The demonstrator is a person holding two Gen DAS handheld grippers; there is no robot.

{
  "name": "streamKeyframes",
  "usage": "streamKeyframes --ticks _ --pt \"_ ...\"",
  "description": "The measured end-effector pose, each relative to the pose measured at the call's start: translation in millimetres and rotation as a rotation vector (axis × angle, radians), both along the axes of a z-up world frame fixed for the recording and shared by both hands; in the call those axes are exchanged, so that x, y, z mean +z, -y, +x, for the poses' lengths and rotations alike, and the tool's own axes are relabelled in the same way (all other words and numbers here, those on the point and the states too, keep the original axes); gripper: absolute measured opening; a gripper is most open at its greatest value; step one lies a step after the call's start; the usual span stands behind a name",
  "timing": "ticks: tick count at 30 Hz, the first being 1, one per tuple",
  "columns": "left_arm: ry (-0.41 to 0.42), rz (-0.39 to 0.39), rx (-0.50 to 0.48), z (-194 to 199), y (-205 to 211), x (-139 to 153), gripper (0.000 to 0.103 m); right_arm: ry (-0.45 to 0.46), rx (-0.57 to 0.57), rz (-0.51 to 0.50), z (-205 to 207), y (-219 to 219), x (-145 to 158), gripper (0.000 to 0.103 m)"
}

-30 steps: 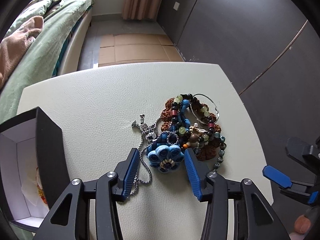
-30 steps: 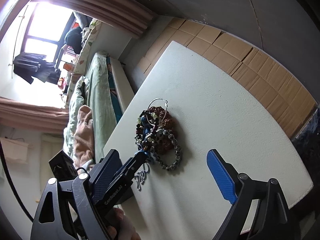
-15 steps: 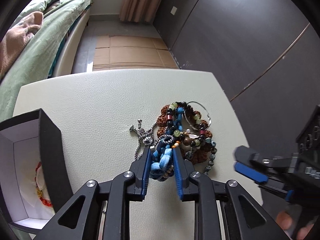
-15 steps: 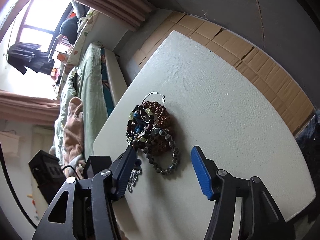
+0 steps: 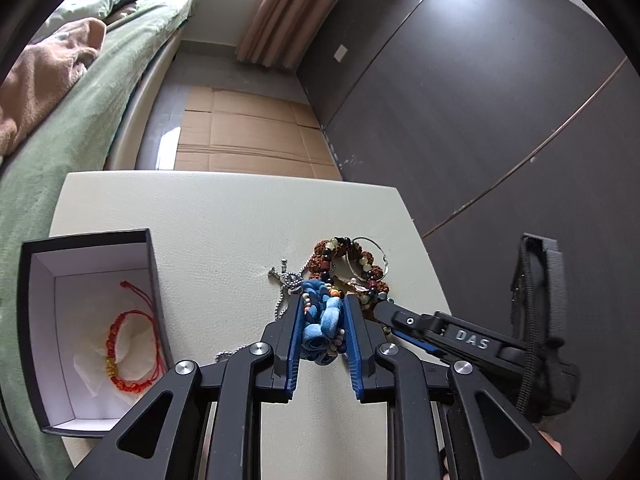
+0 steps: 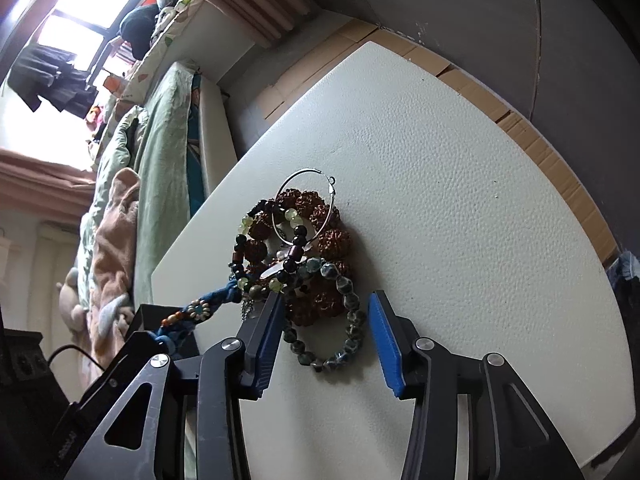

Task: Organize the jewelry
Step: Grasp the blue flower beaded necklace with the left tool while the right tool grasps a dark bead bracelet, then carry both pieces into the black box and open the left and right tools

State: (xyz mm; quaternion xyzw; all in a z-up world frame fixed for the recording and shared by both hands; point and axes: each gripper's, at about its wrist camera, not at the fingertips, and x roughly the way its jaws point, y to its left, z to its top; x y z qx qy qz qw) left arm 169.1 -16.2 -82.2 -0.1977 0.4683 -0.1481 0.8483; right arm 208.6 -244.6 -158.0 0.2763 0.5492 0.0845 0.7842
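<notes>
My left gripper (image 5: 321,326) is shut on a blue fabric flower bracelet (image 5: 322,324) and lifts it off the white table (image 5: 208,216). The bracelet also shows in the right wrist view (image 6: 200,310), stretched from the pile. A tangled jewelry pile (image 6: 304,248) of brown seed beads, dark beads, a silver hoop and a grey-green bead bracelet (image 6: 344,332) lies on the table. My right gripper (image 6: 326,332) is open, its fingers either side of the pile's near end. An open black box (image 5: 90,332) at left holds a red cord bracelet (image 5: 132,352).
A silver chain (image 5: 286,284) trails left of the pile. The table's right edge (image 5: 424,256) is close to the pile. A bed with green bedding (image 5: 68,120) stands to the left, cardboard on the floor (image 5: 248,136) beyond the table.
My left gripper closed on the blue flower bracelet and raised it. My right gripper moved in from the right and now straddles the pile's near end.
</notes>
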Motion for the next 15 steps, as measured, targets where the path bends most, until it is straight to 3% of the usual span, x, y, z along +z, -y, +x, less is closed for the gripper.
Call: streamKeyframes --ticks 10,15 --pt "0.013 -0.026 0.042 -16 -23 8 0.021 0.007 0.017 0.006 -6 -2 -5 0.011" --pt "0.031 -0.025 0.056 -25 -31 14 0.021 0.039 0.023 0.021 -15 -2 4 0.011"
